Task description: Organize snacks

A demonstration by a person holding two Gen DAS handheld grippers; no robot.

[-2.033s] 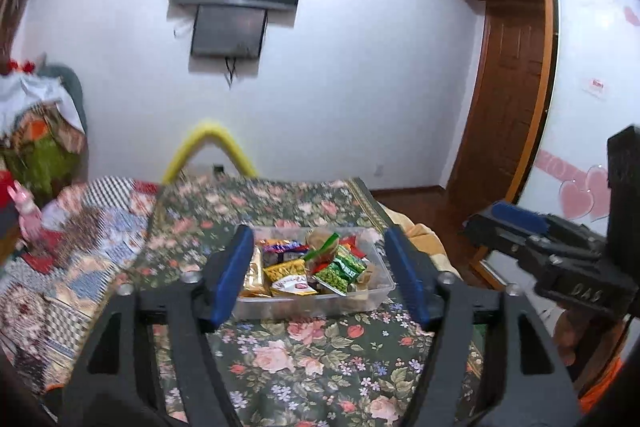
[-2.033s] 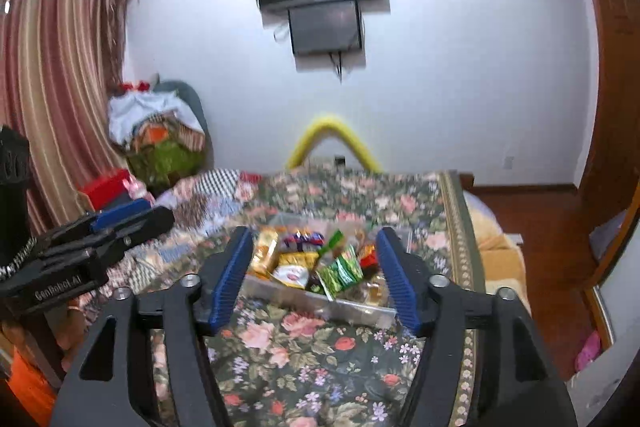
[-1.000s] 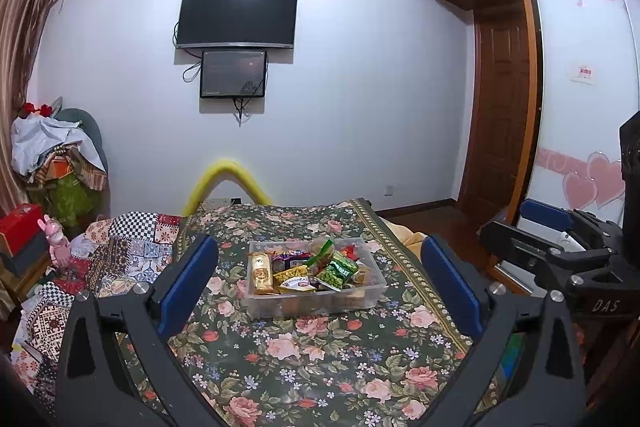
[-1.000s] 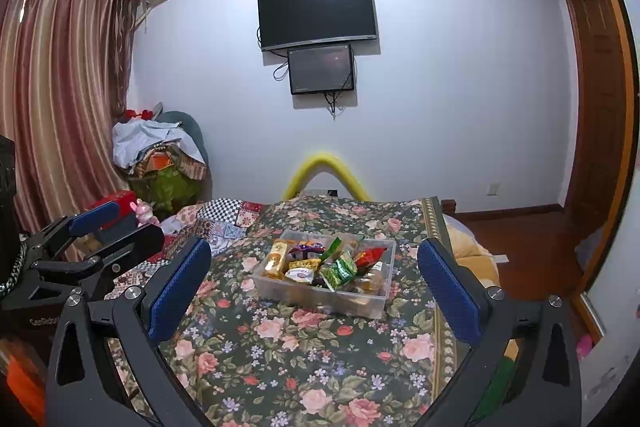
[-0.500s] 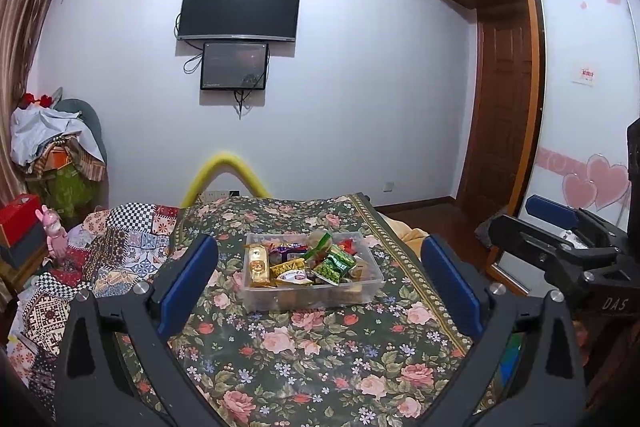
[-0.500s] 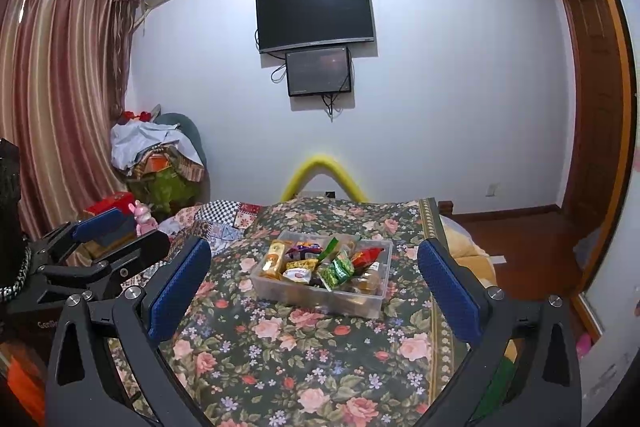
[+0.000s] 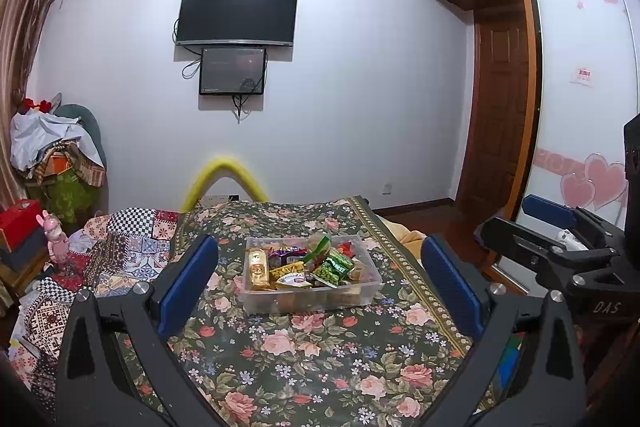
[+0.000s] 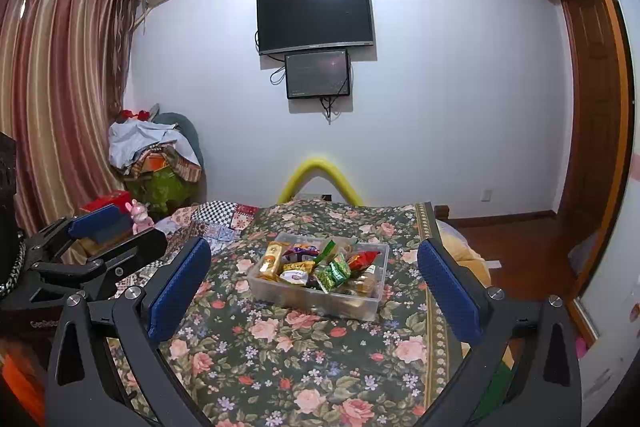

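Hovering both tools, left and right, wide and empty, before reaching into snack bin mid-bed.

The left gripper hangs wide open, holding nothing, framing a clear snack bin on the floral bedspread; the right gripper shows at right.

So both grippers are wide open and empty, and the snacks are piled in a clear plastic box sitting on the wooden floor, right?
Not quite. The clear plastic box of snacks sits on the flowered bedspread, not on the wooden floor; the right wrist view shows it plainly. The rest holds: the left gripper and right gripper are both wide open and empty.
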